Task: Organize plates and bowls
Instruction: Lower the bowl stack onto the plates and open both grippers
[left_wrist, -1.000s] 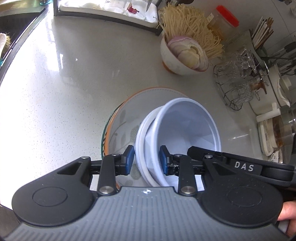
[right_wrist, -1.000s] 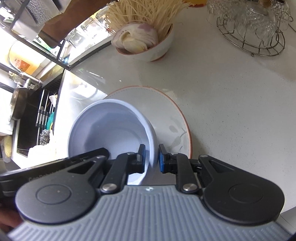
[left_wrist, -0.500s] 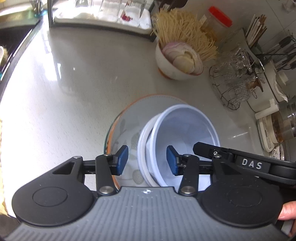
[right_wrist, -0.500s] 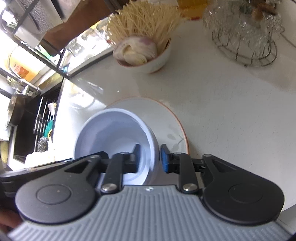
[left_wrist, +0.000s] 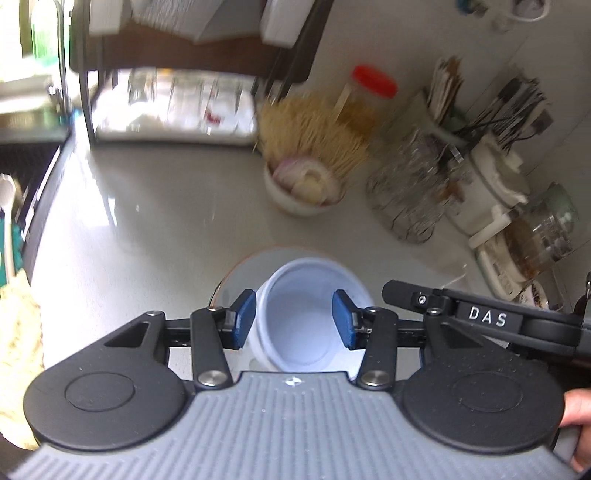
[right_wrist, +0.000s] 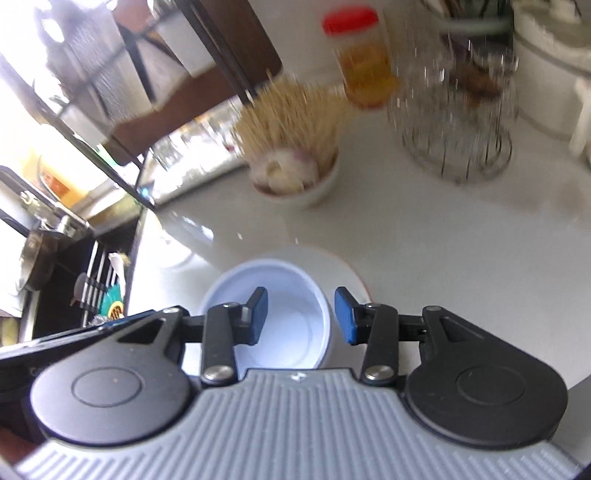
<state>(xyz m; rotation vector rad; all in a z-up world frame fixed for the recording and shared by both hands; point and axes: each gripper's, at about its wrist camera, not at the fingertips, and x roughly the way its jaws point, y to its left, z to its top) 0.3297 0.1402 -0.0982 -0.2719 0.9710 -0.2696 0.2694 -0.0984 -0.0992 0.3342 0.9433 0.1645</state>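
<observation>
Bowls (left_wrist: 306, 314): pale blue, nested, resting on orange-rimmed plate (right_wrist: 343, 273) on counter (left_wrist: 155, 221). Left gripper (left_wrist: 293, 319): open, nothing held. Right gripper (right_wrist: 301, 315): opening, pads clear of rim. Risk, judged: off-centre stack tipping if clipped by a pad.

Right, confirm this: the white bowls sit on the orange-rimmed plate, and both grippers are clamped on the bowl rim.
Not clamped. The white bowls do sit on the orange-rimmed plate, but the left gripper is open and the right gripper is opening, pads off the rim. Both wrist views show it.
</observation>
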